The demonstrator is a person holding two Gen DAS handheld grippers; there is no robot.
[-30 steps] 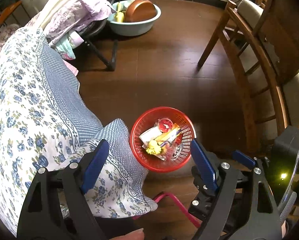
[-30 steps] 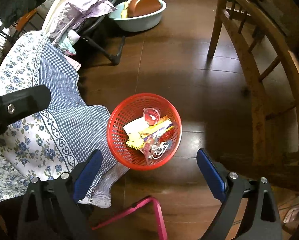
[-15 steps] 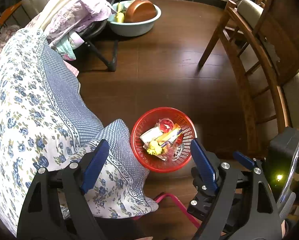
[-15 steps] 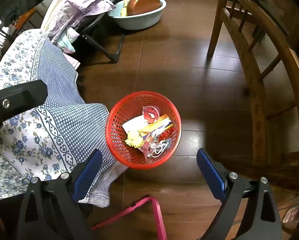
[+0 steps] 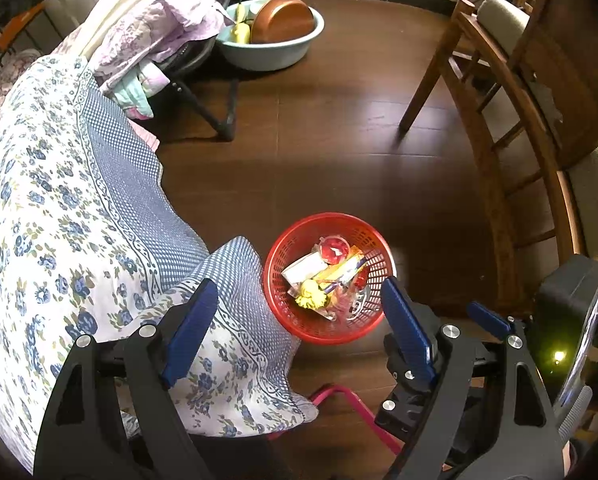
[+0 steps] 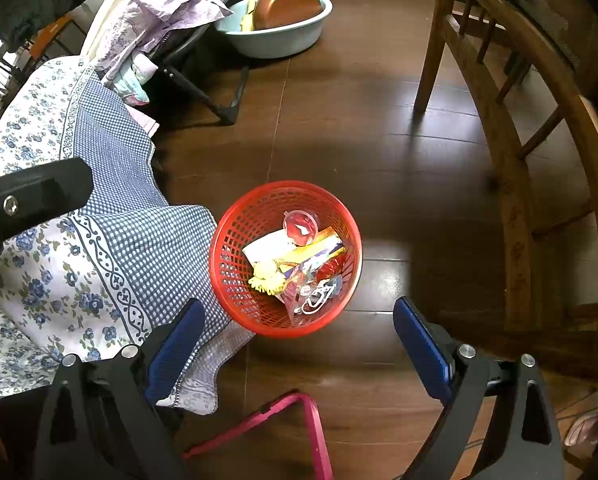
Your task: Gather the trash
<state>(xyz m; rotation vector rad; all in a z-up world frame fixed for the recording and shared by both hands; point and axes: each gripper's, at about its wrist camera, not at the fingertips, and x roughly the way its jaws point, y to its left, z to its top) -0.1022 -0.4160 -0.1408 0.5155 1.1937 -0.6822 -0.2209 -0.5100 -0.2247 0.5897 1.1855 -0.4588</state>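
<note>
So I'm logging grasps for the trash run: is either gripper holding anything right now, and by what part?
Nothing is held. The left gripper and right gripper both stand open and empty above the red basket of trash on the floor.

You'll find nothing you can read here. The wrappers [image 6: 299,256] in the red basket [image 6: 235,236] on the floor carry print, but it's too small and blurred to make out any word or number.
</note>
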